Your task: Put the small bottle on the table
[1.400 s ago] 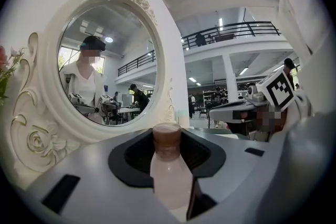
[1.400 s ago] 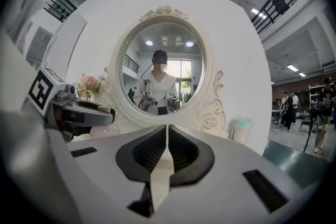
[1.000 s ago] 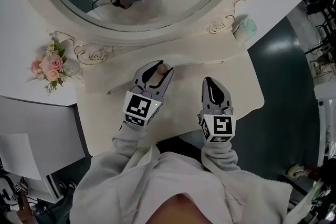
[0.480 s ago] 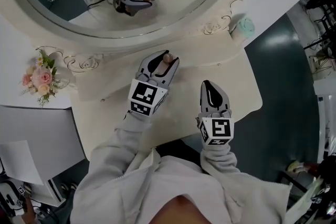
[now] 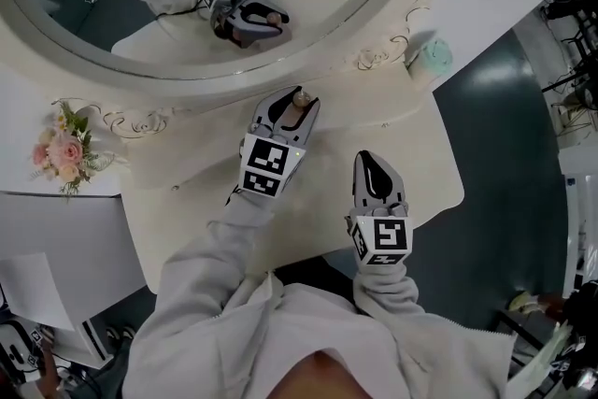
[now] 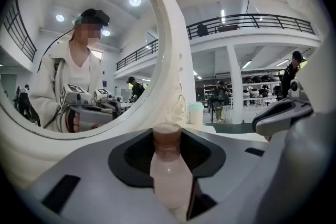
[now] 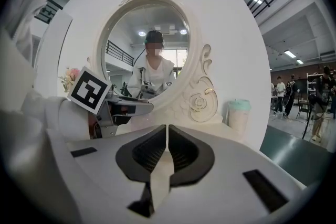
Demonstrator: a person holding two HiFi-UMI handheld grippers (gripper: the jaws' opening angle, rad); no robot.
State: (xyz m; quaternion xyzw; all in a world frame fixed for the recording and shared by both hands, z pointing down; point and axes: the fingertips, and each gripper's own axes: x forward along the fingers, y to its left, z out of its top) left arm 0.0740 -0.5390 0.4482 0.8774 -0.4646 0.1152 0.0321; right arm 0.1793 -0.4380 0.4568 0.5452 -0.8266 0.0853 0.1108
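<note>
The left gripper (image 5: 291, 112) held the small pink bottle (image 5: 299, 100) between its jaws, which stood part-way closed and pressed on its sides. The bottle's long axis ran along the jaws, with the brown cap at the tips pointing toward the mirror (image 5: 187, 75) and the base back toward the person. It was over the rear of the cream table (image 5: 411, 173), close to the mirror's carved frame; whether it touched the tabletop could not be told. The right gripper (image 5: 371, 162) was beside it to the right and nearer the person, its jaws closed together on nothing. A mint-lidded cup (image 5: 432, 59) stood at the frame's right foot, and pink flowers (image 5: 58, 154) lay well off to the left. The frame rose directly ahead of the cap.
</note>
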